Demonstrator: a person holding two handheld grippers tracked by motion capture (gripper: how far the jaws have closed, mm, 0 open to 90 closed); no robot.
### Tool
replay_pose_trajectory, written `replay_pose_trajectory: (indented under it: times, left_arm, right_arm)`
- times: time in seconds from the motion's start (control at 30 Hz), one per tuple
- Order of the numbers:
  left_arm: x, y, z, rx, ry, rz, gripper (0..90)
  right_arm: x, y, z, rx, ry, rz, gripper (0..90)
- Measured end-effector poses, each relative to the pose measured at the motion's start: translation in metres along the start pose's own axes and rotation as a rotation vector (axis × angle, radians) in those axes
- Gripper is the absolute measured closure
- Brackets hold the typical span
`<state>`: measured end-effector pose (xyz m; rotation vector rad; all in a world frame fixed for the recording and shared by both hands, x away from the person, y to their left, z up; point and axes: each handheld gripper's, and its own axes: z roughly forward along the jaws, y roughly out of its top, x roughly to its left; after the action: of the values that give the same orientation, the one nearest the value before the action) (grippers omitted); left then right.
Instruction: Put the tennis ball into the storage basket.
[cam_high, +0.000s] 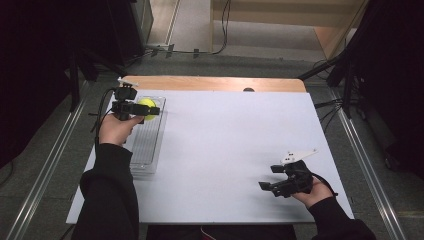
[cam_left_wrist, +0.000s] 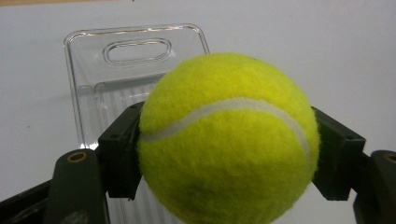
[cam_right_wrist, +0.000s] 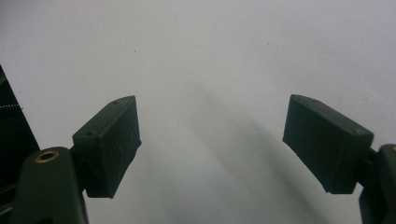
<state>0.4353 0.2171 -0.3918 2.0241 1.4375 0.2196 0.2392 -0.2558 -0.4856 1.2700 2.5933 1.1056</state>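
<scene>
A yellow-green tennis ball (cam_high: 147, 107) is clamped between the jaws of my left gripper (cam_high: 145, 110), held above the far end of a clear plastic tray (cam_high: 145, 145) at the table's left side. In the left gripper view the tennis ball (cam_left_wrist: 229, 140) fills the space between both black fingers (cam_left_wrist: 119, 154), with the clear tray (cam_left_wrist: 93, 74) and its handle slot below and behind. My right gripper (cam_high: 267, 187) rests low near the front right of the white table, jaws wide apart and pointing left. In the right gripper view, the gripper (cam_right_wrist: 210, 147) holds nothing over bare white surface.
The white table top (cam_high: 230, 145) has a wooden strip (cam_high: 215, 83) along its far edge with a small dark object (cam_high: 248, 90) on it. Metal rails run on the floor at both sides, and cables lie beyond the table's right side.
</scene>
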Motion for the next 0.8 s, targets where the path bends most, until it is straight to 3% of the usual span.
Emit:
replay_pose_trajectory:
  times: [0.27, 0.8]
  left_arm:
    - [0.0063, -0.0028, 0.0036, 0.001, 0.025, -0.023, 26.3]
    - [0.0099, -0.0051, 0.0095, 0.006, 0.025, -0.032, 26.2]
  right_arm:
    - [-0.0001, -0.0001, 0.0001, 0.001, 0.000, -0.002, 16.8]
    - [-0.0001, -0.0003, 0.0001, 0.002, 0.001, -0.004, 16.9]
